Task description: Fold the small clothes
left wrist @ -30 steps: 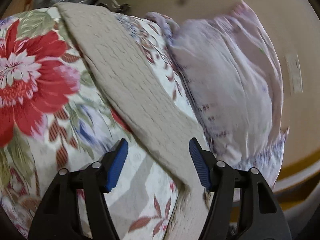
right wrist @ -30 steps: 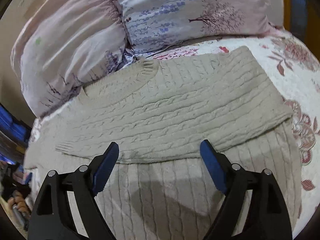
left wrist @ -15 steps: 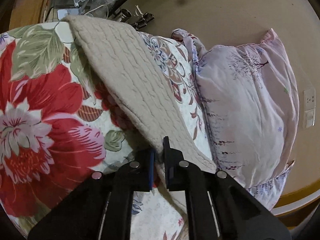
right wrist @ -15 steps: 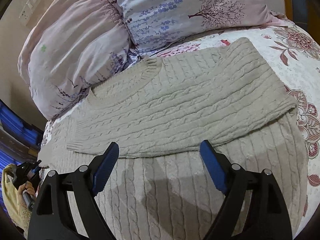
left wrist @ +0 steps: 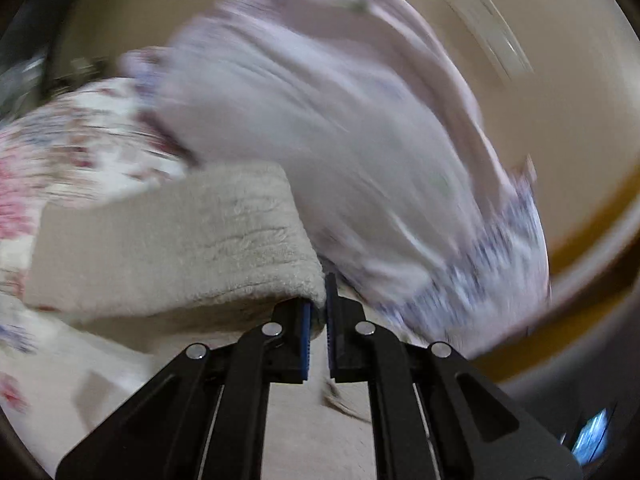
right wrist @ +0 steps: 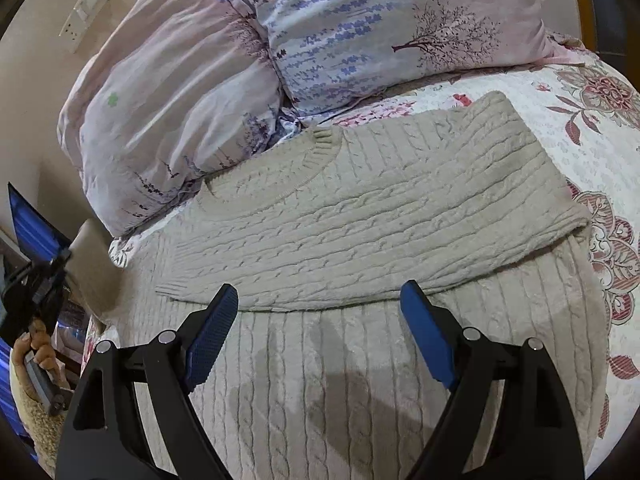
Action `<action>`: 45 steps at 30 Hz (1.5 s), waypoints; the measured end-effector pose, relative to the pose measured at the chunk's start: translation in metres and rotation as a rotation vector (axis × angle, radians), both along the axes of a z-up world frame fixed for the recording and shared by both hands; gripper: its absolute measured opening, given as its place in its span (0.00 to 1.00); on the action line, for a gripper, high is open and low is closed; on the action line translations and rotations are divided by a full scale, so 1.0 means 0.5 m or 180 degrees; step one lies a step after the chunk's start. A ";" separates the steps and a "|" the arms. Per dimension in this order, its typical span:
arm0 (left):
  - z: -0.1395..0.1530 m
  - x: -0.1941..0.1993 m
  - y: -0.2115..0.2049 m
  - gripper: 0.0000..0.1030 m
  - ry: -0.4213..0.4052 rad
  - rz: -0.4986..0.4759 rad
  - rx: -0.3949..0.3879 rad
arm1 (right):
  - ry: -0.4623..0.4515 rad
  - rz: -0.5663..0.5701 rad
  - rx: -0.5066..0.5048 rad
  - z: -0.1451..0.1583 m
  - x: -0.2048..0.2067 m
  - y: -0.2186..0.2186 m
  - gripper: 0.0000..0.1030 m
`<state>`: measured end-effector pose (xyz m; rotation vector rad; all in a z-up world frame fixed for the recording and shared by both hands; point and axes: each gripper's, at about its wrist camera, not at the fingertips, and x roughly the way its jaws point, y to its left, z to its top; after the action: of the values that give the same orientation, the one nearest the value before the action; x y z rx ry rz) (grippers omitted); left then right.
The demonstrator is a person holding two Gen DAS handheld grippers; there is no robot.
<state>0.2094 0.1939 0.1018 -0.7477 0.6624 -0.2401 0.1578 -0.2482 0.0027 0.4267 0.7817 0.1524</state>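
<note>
— Writing anywhere?
— None readable; the left view is blurred.
— Grippers?
— Left gripper pinches the sweater's edge at lower centre. Right gripper is spread wide above the sweater.
— Sweater's place?
— Mid-frame on the bed, sleeve folded across, pillows above.

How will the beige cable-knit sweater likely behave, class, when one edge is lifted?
Probably floppy: the sweater already lies folded over itself. Likely clingy, not slippery, given its fuzzy knit. The left hand-held gripper pinches an edge that droops around its pads.
</note>
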 end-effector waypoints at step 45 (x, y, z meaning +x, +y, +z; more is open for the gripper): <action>-0.209 -0.053 -0.054 0.35 0.0665 -0.0435 -0.0051 | -0.0783 0.0840 -0.0583 0.103 0.079 0.234 0.06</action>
<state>0.1831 0.1667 -0.0026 -0.7497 0.9124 -0.2949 0.1973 -0.1311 0.0543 0.1259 0.6003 0.3697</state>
